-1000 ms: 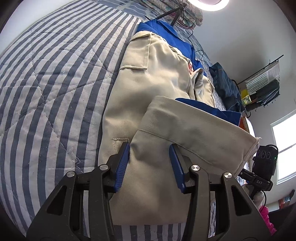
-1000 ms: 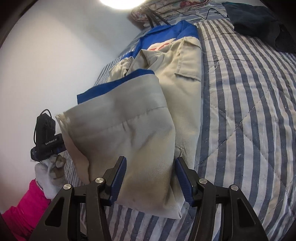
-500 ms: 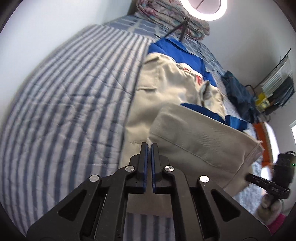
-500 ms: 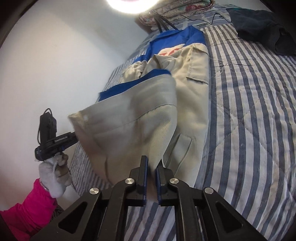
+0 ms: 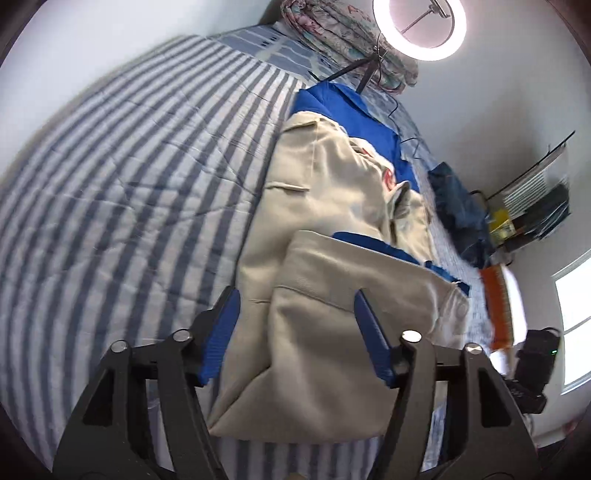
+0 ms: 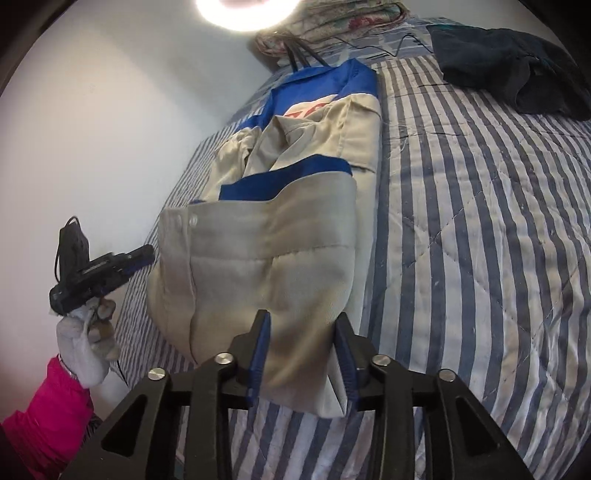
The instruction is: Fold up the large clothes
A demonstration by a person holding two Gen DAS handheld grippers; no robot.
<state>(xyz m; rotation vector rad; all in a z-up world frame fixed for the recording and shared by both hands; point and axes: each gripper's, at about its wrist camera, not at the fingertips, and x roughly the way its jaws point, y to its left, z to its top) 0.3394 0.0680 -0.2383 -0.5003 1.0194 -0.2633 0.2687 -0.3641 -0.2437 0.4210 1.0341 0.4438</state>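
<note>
My left tool (image 5: 295, 336) stood open, its blue fingers (image 5: 221, 332) spread either side of the near hem of the beige and blue jacket (image 5: 332, 206) and gripping nothing. My right tool (image 6: 301, 354) was parted too, with the near corner of the cloth between its fingers (image 6: 258, 354), though not pinched as far as I could see. The jacket lay lengthwise on the striped bed (image 5: 110, 184), running from the lower centre of the left wrist view up toward the ring light (image 5: 419, 27) at the top. Its lower part (image 6: 266, 258) already sat doubled up over the body, with a blue band showing along the folded edge, so I judged one fold laid down and let go. The upper half, with the collar and the blue yoke, was still flat and unfolded, and one sleeve looked bunched in the middle (hard to tell how neatly). I reckoned at least one more fold was left, plus some smoothing. A dark garment (image 6: 517, 62) waited in the upper right of the right wrist view, apparently unfolded.
</note>
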